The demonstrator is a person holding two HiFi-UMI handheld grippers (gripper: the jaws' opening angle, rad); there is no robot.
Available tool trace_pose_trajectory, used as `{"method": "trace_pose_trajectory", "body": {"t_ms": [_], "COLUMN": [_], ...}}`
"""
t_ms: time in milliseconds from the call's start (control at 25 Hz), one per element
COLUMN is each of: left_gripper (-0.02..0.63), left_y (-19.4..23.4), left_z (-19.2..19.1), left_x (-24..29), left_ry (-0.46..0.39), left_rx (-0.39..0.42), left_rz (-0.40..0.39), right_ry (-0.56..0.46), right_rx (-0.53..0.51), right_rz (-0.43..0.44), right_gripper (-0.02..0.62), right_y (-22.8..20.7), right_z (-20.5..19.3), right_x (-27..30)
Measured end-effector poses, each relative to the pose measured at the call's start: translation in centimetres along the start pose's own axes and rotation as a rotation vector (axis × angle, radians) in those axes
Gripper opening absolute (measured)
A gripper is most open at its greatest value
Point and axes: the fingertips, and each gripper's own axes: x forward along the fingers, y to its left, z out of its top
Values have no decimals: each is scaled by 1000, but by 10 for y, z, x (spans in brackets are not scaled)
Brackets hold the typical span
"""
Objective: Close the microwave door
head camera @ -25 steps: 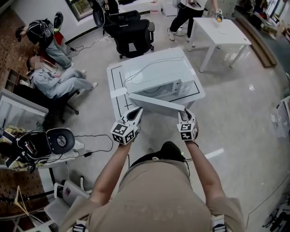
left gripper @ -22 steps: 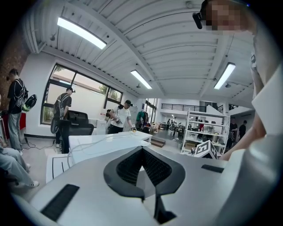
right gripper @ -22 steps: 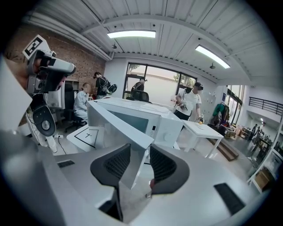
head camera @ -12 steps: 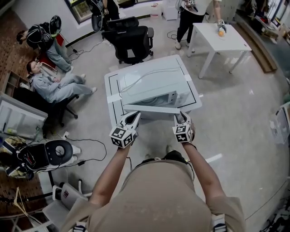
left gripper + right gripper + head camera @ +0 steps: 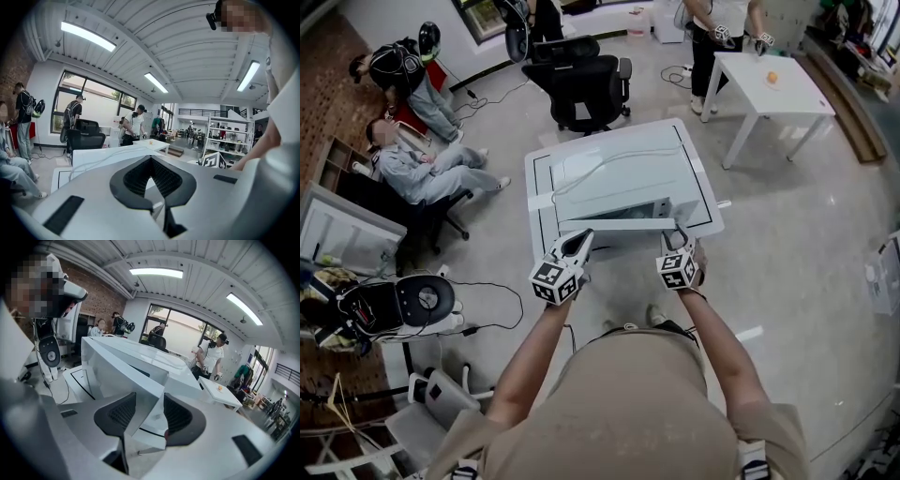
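A white microwave (image 5: 619,173) stands on a white table (image 5: 542,183). Its door (image 5: 614,224) lies almost flat against the front. My right gripper (image 5: 673,234) is at the door's right end. The door's free edge (image 5: 140,380) stands between that gripper's jaws, which are opening around it (image 5: 149,404). My left gripper (image 5: 581,236) is shut with nothing in it, close to the door's left end. In the left gripper view the shut tips (image 5: 151,159) point over the microwave's top (image 5: 108,154).
Two black office chairs (image 5: 591,80) stand behind the table. A small white table (image 5: 769,80) with an orange object on it is at the back right. A person sits at the left (image 5: 422,169). Cables and a black-and-white device (image 5: 412,300) lie on the floor at the left.
The door has swung from well ajar to nearly flat against the microwave. Both grippers moved forward with it. The right jaws stand wider apart.
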Motion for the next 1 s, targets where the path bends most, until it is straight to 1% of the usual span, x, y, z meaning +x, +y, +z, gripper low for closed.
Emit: {"method": "trace_pose_trajectory", "body": {"t_ms": [160, 480, 640, 760, 880, 1000], "left_gripper": [3, 3, 3, 3, 3, 3], "left_y": [2, 7, 10, 11, 10, 5], "left_z": [3, 2, 2, 0, -2, -1], "left_x": [4, 7, 9, 13, 16, 21], "left_ry": [-4, 3, 7, 13, 18, 20], "left_rx": [1, -10, -17, -21, -25, -29], "left_rz": [14, 39, 54, 60, 62, 60], "right_ry": [5, 0, 3, 2, 0, -16], "right_rx": [-55, -128, -137, -122, -113, -138], "right_rz": [-14, -58, -45, -36, -57, -86], "right_gripper": [210, 232, 236, 238, 241, 239], "right_y": [-4, -19, -20, -21, -23, -24], "right_z": [3, 18, 20, 21, 24, 24], "right_x": [17, 43, 49, 53, 56, 55]}}
